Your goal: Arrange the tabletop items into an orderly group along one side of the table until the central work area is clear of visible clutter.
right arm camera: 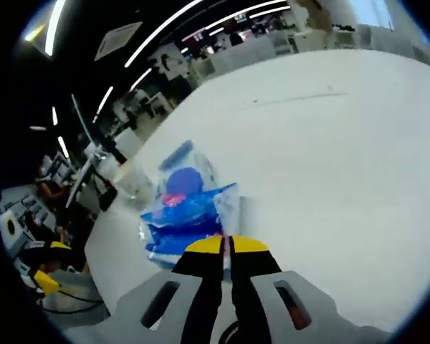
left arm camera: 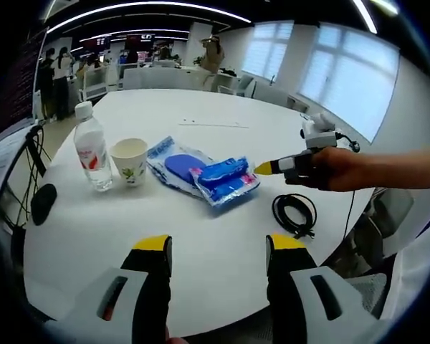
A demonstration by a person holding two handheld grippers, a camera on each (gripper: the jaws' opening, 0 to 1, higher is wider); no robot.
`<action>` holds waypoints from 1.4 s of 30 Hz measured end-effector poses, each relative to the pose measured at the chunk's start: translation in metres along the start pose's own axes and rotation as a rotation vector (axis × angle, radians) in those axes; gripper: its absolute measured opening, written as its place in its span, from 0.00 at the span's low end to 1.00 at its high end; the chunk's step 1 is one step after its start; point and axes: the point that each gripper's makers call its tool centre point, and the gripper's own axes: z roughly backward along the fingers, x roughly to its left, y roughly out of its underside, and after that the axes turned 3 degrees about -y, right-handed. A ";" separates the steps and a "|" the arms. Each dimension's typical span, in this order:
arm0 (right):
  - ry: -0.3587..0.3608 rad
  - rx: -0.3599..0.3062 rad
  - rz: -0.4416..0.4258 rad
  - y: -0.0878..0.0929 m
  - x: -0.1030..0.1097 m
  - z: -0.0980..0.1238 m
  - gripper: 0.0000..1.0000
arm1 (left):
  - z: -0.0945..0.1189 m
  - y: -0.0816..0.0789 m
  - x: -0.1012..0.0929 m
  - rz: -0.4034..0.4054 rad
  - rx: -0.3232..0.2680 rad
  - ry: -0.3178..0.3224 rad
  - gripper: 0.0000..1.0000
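On the round white table (left arm camera: 201, 236) a blue packet (left arm camera: 226, 179) lies on a clear bag holding a blue item (left arm camera: 173, 165). Left of them stand a paper cup (left arm camera: 130, 161) and a water bottle (left arm camera: 92, 152). My right gripper (left arm camera: 265, 168), held by a hand, reaches in from the right with its yellow tip at the packet's near corner. In the right gripper view its jaws (right arm camera: 227, 246) are closed on the thin plastic edge of the blue packet (right arm camera: 186, 215). My left gripper (left arm camera: 216, 247) hovers open over the table's near edge, holding nothing.
A coiled black cable (left arm camera: 295, 213) lies near the table's right edge. Black cords (left arm camera: 37, 168) hang off the left side beside a monitor. A thin strip (left arm camera: 208, 124) rests on the far part of the table. People and desks fill the background.
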 end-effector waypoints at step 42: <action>0.112 -0.182 -0.064 -0.038 -0.059 0.075 0.00 | 0.009 -0.010 0.002 -0.055 -0.018 0.040 0.60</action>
